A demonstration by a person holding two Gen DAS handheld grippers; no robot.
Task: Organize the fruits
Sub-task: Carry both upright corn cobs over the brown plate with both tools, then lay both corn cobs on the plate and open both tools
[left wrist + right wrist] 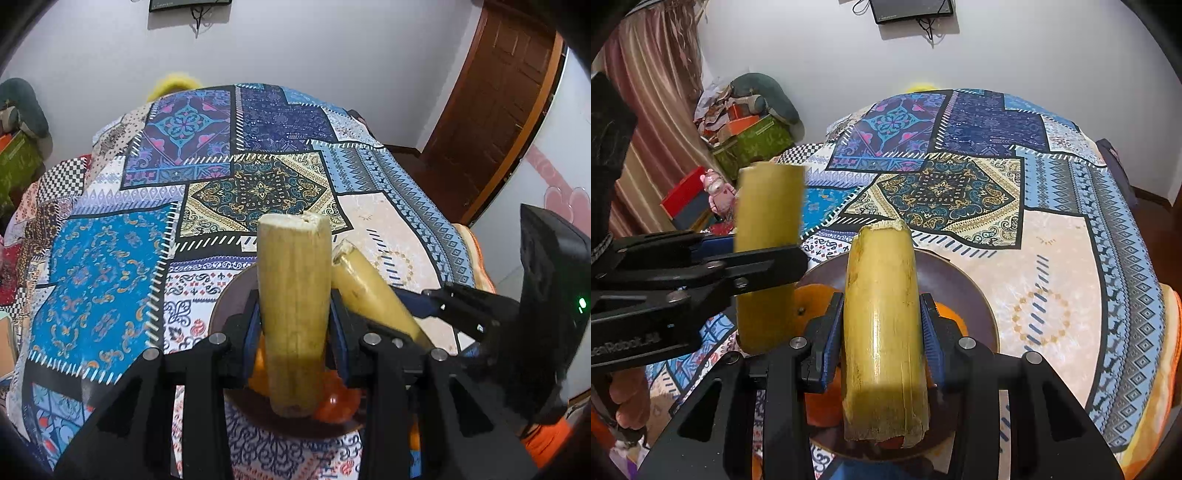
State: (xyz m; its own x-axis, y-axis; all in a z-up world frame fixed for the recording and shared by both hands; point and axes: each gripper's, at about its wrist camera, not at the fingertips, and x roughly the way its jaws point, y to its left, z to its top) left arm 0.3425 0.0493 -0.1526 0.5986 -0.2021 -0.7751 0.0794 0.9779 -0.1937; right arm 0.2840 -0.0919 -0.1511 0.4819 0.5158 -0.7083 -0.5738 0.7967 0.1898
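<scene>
Left gripper [295, 325] and right gripper [882, 332] each clamp a pale yellow cut cane-like cylindrical stalk piece [293, 314] [882, 332] above the round dark brown plate [975, 295]. Orange fruits [336, 406] already lie there; both pieces apparently remain to be placed.

Your view: white wall [1034, 55] ahead, dark screen [911, 10] mounted top centre; brown door [491, 110] upper right; striped curtain [653, 92], cluttered boxes [750, 140] upper left.

**Around the patchwork cloth**

A patchwork cloth [207, 177] in blues and creams covers the counter. A dark screen [911, 10] hangs on the white wall, cables dangling below it. A wooden door [491, 107] stands right; a striped curtain [653, 92] and heaped boxes [750, 136] sit left.
</scene>
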